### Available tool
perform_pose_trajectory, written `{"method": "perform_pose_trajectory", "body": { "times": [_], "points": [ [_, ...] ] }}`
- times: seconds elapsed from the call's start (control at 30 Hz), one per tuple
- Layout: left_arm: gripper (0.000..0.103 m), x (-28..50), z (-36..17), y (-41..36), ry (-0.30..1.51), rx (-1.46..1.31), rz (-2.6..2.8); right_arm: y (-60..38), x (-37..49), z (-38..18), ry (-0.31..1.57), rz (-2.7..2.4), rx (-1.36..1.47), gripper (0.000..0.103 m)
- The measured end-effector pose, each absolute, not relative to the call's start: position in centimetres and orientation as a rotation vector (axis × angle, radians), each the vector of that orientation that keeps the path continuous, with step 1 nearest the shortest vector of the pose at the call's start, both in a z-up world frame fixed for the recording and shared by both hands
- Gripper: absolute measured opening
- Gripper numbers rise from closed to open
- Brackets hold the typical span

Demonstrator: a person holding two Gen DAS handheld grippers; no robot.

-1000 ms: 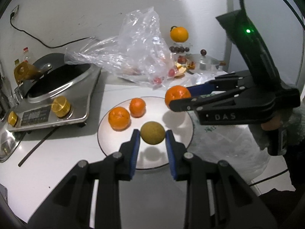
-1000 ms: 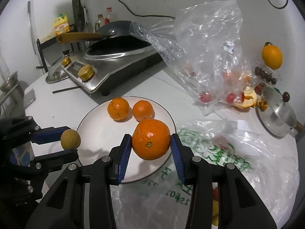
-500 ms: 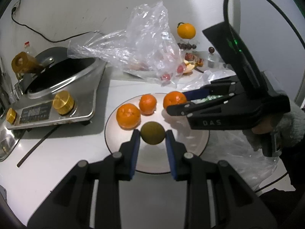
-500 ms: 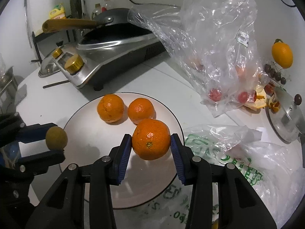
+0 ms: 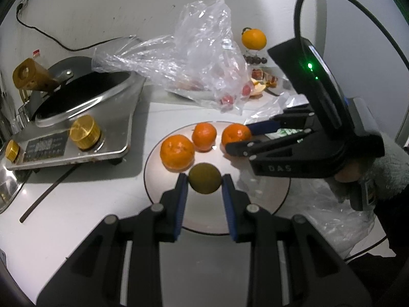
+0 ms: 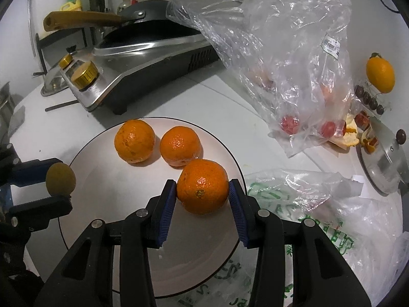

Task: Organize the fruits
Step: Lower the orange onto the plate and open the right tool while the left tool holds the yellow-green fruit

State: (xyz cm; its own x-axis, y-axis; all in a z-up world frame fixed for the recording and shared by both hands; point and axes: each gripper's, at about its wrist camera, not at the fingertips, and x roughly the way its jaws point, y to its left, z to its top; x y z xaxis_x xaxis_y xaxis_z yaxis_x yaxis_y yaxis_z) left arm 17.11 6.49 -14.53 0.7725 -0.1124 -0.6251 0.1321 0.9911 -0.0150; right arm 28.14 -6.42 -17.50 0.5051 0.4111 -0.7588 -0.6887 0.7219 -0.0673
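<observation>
A round white plate (image 5: pixel 255 204) (image 6: pixel 102 168) lies on the white table. Two oranges (image 5: pixel 177 152) (image 5: pixel 204 136) rest on its far side; they also show in the right wrist view (image 6: pixel 134 140) (image 6: pixel 180 145). My left gripper (image 5: pixel 204 183) is shut on a small olive-green round fruit (image 5: pixel 204 181) (image 6: pixel 60 178), held over the plate's near left part. My right gripper (image 6: pixel 202 192) is shut on a third orange (image 6: pixel 202 186) (image 5: pixel 234 134), held low over the plate's right side, close beside the two resting oranges.
A steel cooker (image 5: pixel 76 117) with a black pan and gold knobs stands at the left. A crumpled clear bag (image 6: pixel 286 71) with red fruits lies behind the plate. A printed plastic bag (image 6: pixel 319 220) lies right of it. A yellow-orange fruit (image 6: pixel 380 75), dark berries, peel and a pot lid (image 6: pixel 386 161) stand far right.
My right gripper has carried its orange forward and down over the plate, next to the two resting oranges. My left gripper has moved a little forward with the green fruit.
</observation>
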Motion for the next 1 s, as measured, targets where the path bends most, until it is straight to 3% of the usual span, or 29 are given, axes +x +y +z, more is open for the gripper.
{"method": "perform_pose_trajectory", "body": {
  "times": [1.0],
  "points": [
    [0.028, 15.8, -14.1, 6.8, 0.654, 0.025, -0.133, -6.6, 27.0, -16.4, 0.767, 0.634, -0.404, 0.054]
  ]
}}
